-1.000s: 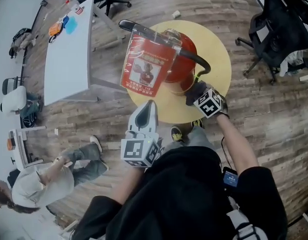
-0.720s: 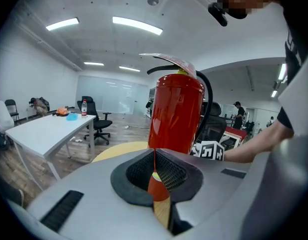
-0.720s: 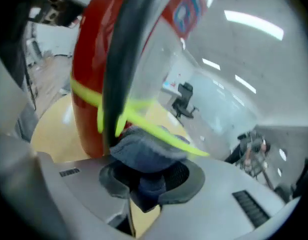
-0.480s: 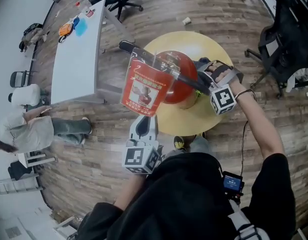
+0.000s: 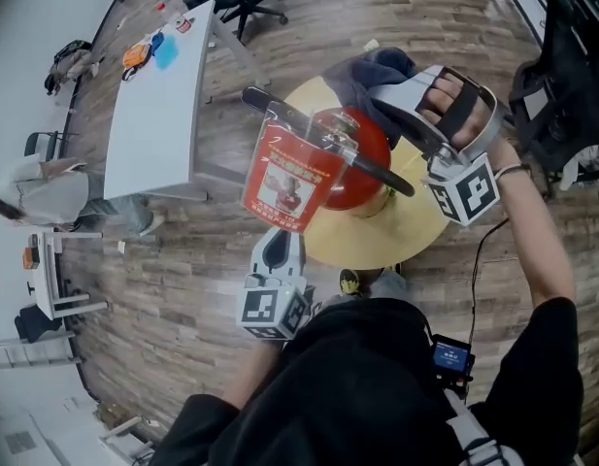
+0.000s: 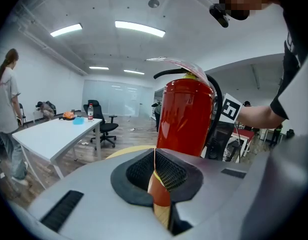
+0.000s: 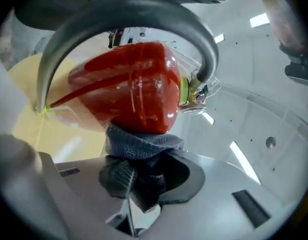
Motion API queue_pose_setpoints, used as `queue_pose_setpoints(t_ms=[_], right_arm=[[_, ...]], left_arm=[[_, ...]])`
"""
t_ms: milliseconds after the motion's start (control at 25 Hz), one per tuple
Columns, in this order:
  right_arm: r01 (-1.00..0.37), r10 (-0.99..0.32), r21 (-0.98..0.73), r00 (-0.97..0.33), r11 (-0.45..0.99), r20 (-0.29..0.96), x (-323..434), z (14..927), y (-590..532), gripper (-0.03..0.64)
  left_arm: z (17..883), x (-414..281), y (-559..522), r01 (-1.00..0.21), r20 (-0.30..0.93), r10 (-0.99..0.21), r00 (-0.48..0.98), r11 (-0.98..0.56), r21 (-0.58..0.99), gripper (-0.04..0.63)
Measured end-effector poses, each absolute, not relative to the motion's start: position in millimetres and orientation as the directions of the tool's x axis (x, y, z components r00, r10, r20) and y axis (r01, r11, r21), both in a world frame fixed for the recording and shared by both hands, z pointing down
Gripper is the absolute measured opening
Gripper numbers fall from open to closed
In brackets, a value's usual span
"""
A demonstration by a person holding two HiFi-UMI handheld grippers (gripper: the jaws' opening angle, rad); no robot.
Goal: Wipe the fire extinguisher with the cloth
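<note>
left gripper (image 6: 156,170): fingers pressed together, empty | right gripper (image 7: 138,186): fingers clamping grey knitted cloth (image 7: 143,145), cloth against red metal fire extinguisher (image 5: 372,149) | extinguisher: upright, mid round yellow desk (image 5: 415,231)

On my feed the fire extinguisher (image 5: 362,163) stands mid-table (image 5: 415,231). My left tongs (image 5: 282,236) sit at the table's near edge, just before it. My right tongs (image 5: 391,100) hold the cloth (image 5: 372,71) against its far right side. A second table (image 5: 149,105) lies well left.
</note>
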State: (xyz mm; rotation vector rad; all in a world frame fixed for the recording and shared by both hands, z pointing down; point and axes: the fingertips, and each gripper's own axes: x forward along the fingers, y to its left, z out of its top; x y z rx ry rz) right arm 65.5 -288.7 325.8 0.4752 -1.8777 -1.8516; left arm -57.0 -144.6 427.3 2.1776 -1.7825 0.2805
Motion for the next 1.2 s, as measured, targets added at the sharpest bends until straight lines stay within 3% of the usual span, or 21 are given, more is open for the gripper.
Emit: queue_pose_setpoints(t_ms=[120, 360, 520, 640, 880, 1000, 1200], right_arm=[[0.112, -0.530, 0.984, -0.831, 0.142, 0.171, 67, 373, -285, 0.110], [0.272, -0.427, 0.838, -0.761, 0.472, 0.488, 79, 538, -275, 0.110], [0.302, -0.348, 0.741, -0.735, 0.600, 0.581, 82, 590, -270, 0.109], [0.301, -0.363, 0.800, -0.770, 0.518, 0.525, 79, 566, -274, 0.109], [0.065, -0.399, 0.994, -0.912, 0.083, 0.093, 54, 340, -288, 0.109], [0.128, -0.338, 0.990, -0.936, -0.056, 0.102, 47, 312, -286, 0.109], [0.197, -0.255, 0.977, -0.944, 0.079, 0.211, 27, 359, -292, 0.109]], left_arm=[[428, -58, -144, -0.979, 0.344, -0.919, 0.194, -0.160, 0.125, 0.023], [435, -62, -141, -0.984, 0.369, -0.913, 0.171, -0.140, 0.111, 0.023], [442, -66, -136, -0.987, 0.387, -0.911, 0.146, -0.108, 0.118, 0.023], [442, -68, -135, -0.988, 0.387, -0.911, 0.138, -0.102, 0.113, 0.023], [439, -60, -141, -0.986, 0.373, -0.915, 0.155, -0.118, 0.122, 0.023], [439, -57, -139, -0.985, 0.370, -0.916, 0.156, -0.115, 0.129, 0.023], [433, -71, -129, -0.992, 0.372, -0.922, 0.107, -0.075, 0.101, 0.023]])
